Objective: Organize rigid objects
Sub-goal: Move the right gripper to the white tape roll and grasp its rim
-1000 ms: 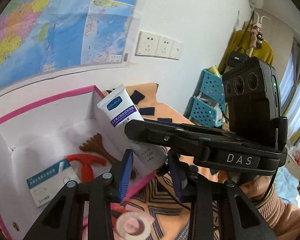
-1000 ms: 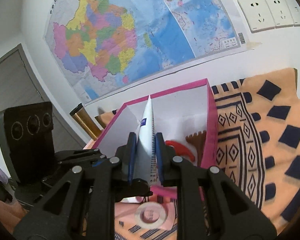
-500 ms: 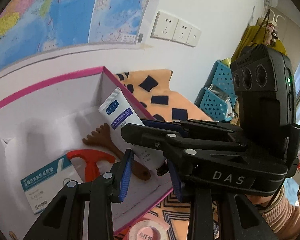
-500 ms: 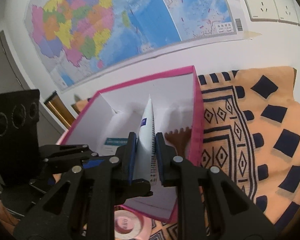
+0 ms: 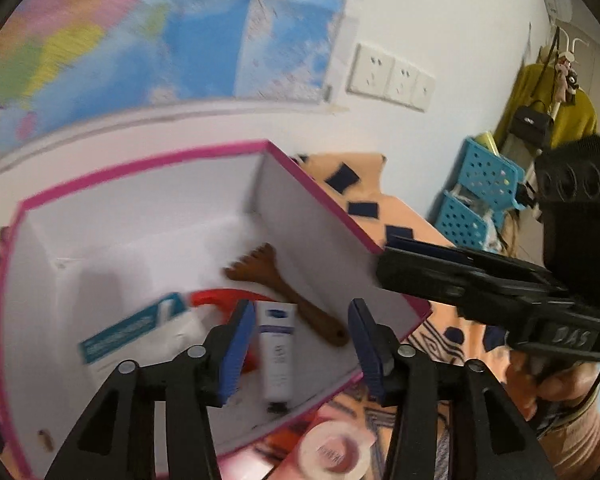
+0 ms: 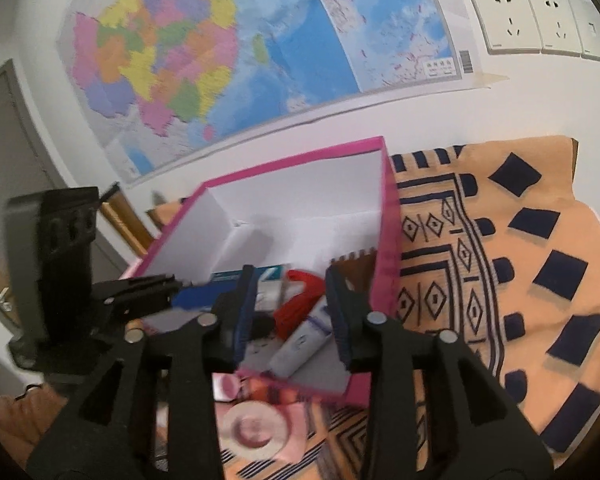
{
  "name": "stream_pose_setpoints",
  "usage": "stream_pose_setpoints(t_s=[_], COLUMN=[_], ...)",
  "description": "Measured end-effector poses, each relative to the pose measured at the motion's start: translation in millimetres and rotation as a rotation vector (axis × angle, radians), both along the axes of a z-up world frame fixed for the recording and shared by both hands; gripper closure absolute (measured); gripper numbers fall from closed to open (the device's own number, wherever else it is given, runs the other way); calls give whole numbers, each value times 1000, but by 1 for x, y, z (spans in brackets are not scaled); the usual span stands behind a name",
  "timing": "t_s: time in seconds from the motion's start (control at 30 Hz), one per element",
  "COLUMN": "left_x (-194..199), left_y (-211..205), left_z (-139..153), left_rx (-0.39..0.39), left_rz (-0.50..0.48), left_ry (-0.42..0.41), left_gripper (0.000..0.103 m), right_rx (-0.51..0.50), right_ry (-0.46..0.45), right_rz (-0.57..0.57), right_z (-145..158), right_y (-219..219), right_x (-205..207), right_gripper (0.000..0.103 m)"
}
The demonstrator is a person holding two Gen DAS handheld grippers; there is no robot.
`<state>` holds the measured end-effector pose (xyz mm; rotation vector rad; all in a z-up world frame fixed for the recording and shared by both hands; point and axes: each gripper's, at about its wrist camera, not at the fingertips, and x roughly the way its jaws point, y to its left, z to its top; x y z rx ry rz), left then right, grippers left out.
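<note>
Pink-rimmed box point(image 5: 324, 204) sits on an orange patterned cloth point(image 6: 540, 240) by the wall, under a map point(image 6: 220, 52). White tube point(image 5: 277, 350) lies flat on the box floor near the front edge, cap toward the front wall, free of both grippers. Right gripper point(image 6: 290, 312) has just been opening; jaws parted, the tube seen below the gap, pads off it. Left gripper point(image 5: 300, 350) has likewise just been opening, jaws apart over the tube, holding nothing. Also in the box: a brown wooden scraper point(image 5: 284, 288) along the right wall, a red T-shaped piece point(image 6: 300, 300) beside the tube, a white-and-teal carton point(image 5: 136, 330) to the left. A tape roll point(image 5: 334, 454) lies on the cloth just outside the box's front edge.
</note>
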<state>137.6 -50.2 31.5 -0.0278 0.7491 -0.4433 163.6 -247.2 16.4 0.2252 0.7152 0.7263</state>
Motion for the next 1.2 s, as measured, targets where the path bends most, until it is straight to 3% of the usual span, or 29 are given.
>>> stream_pose_setpoints(t_s=[0.2,0.3,0.53,0.77,1.07,1.2], left_x=[-49,-73,-104,-102,-95,-92], left_y=[34,51,58,38,19,12], left_z=[17,15,-19,-51,-68,-71], left_rx=[-9,-22,-24,-30,-32,-19], left_rz=[47,72,79,48,21,8], left_ry=[-106,-121,-39,60,119,128], left_gripper=[46,44,44,44,45,56], right_rx=[78,81,31,-40,-57,-68], right_ry=[-5,13,109,214,230,225], right_rz=[69,95,116,104,86,90], right_z=[5,-4,-45,-87,-98,-100], right_y=[-10,-10,1,14,18,24], right_x=[-34,-51,-70,-72,-67,-65], right_gripper=[59,54,54,54,54,54])
